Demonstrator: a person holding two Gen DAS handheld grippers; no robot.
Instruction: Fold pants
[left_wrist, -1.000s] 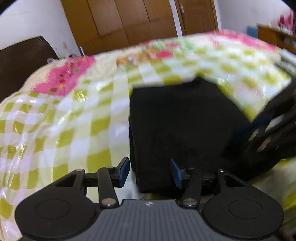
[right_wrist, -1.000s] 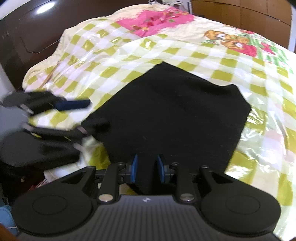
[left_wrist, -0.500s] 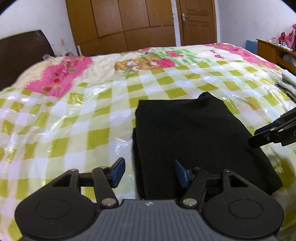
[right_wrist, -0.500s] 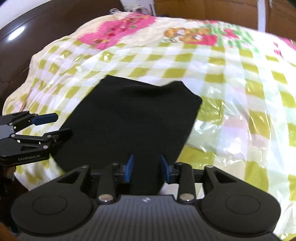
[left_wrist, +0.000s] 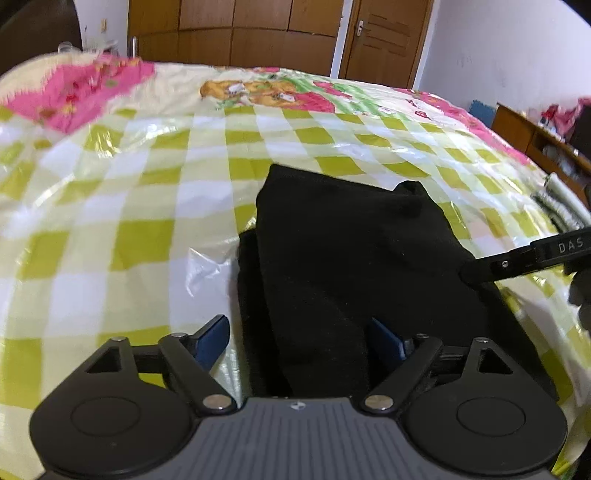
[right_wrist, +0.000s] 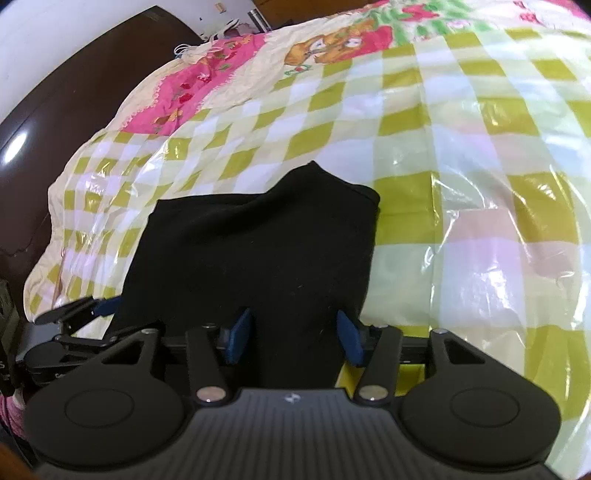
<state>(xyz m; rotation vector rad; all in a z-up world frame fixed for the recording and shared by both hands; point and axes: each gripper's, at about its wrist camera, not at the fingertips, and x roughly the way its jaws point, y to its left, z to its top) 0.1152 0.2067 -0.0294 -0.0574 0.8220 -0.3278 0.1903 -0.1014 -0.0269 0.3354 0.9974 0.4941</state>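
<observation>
Bed's got a checked green-and-white bedspread (left_wrist: 147, 206) under a shiny clear plastic sheet (right_wrist: 480, 236), with a pink patch (left_wrist: 74, 92) toward the far end and a cartoon bear print (left_wrist: 240, 90) beside it. Dark headboard (right_wrist: 66, 96) at the far-left end. Behind the bed there's a wooden wardrobe (left_wrist: 229, 33) and a door (left_wrist: 384, 40). Low wooden shelf (left_wrist: 532, 136) off to the right, by a blue foam mat (left_wrist: 480, 110).

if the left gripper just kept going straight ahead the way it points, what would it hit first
Most likely the folded black pants. The left gripper is open, its fingers flanking the near left part of the stack, so going on would run into the cloth almost at once; the checked bedspread lies beyond. Height above the cloth is unclear.
</observation>
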